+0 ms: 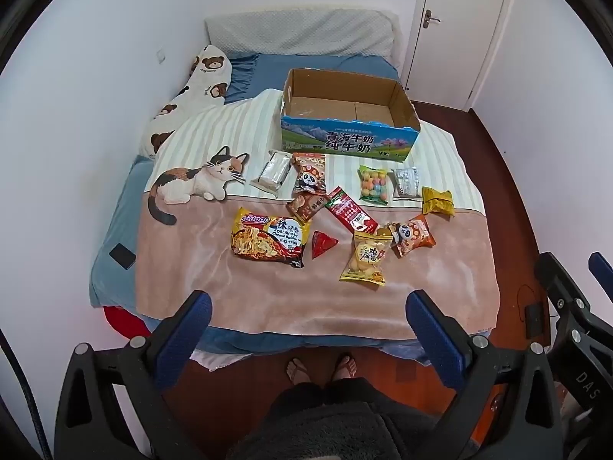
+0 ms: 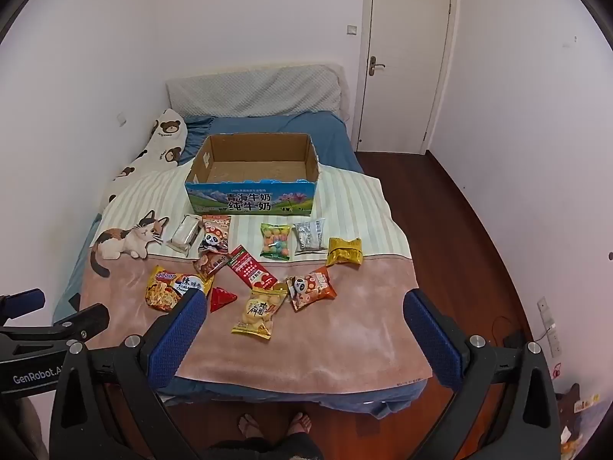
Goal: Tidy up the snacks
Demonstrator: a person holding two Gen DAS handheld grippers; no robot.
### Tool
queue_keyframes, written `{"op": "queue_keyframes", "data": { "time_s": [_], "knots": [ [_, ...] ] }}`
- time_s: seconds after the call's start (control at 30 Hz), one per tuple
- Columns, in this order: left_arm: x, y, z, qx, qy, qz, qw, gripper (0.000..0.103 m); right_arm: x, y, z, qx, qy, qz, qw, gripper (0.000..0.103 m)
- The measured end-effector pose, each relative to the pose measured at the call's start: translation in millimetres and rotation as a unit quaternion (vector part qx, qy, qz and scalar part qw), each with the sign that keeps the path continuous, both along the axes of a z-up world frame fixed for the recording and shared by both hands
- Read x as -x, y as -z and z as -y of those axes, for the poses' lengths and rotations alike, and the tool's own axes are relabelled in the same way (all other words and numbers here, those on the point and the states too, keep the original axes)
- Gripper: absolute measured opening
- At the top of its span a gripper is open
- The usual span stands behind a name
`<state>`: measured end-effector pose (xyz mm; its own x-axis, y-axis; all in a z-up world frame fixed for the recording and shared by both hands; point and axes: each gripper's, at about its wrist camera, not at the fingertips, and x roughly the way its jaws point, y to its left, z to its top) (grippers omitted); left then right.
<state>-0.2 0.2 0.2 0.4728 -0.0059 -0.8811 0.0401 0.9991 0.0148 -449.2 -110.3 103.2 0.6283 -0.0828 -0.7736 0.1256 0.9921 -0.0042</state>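
Note:
Several snack packets lie scattered on a blanket (image 1: 268, 291) spread over a bed: a yellow noodle pack (image 1: 270, 241), a red triangular packet (image 1: 323, 243), a yellow biscuit bag (image 1: 366, 262), two panda packets (image 1: 310, 178) (image 1: 412, 234), a red sachet (image 1: 350, 212), a bag of coloured balls (image 1: 373, 186) and a gold packet (image 1: 437, 201). Behind them stands an open, empty cardboard box (image 1: 346, 136) (image 2: 251, 199). My left gripper (image 1: 308, 306) hovers open over the bed's near edge. My right gripper (image 2: 302, 306) is open too, above the same edge, holding nothing.
A person's feet in sandals (image 1: 320, 368) stand on the wooden floor at the bed's foot. Pillows (image 1: 299, 32) lie at the head, with a bear-print one (image 1: 191, 92) along the left wall. A white door (image 2: 406, 57) stands at the back right. A dark phone-like slab (image 1: 122, 256) lies on the bed's left side.

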Motion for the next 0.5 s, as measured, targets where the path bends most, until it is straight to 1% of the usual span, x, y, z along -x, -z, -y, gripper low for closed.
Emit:
{"op": "queue_keyframes", "data": {
  "time_s": [0.2, 0.27, 0.5],
  "knots": [
    [0.8, -3.5, -0.9, 0.002, -0.002, 0.0, 1.0, 0.103, 0.5, -1.0, -3.6, 0.0, -0.004, -0.001, 1.0, 0.103],
    [1.2, -4.2, -1.3, 0.003, -0.003, -0.001, 1.0, 0.103, 0.6, -1.6, 1.9, -0.004, -0.001, -0.001, 1.0, 0.103],
    [-5.3, -3.5, -1.6, 0.002, -0.005, 0.001, 1.0, 0.103, -2.3, -0.7, 0.0, -0.007, -0.005, 0.0, 1.0, 0.103]
  ]
}}
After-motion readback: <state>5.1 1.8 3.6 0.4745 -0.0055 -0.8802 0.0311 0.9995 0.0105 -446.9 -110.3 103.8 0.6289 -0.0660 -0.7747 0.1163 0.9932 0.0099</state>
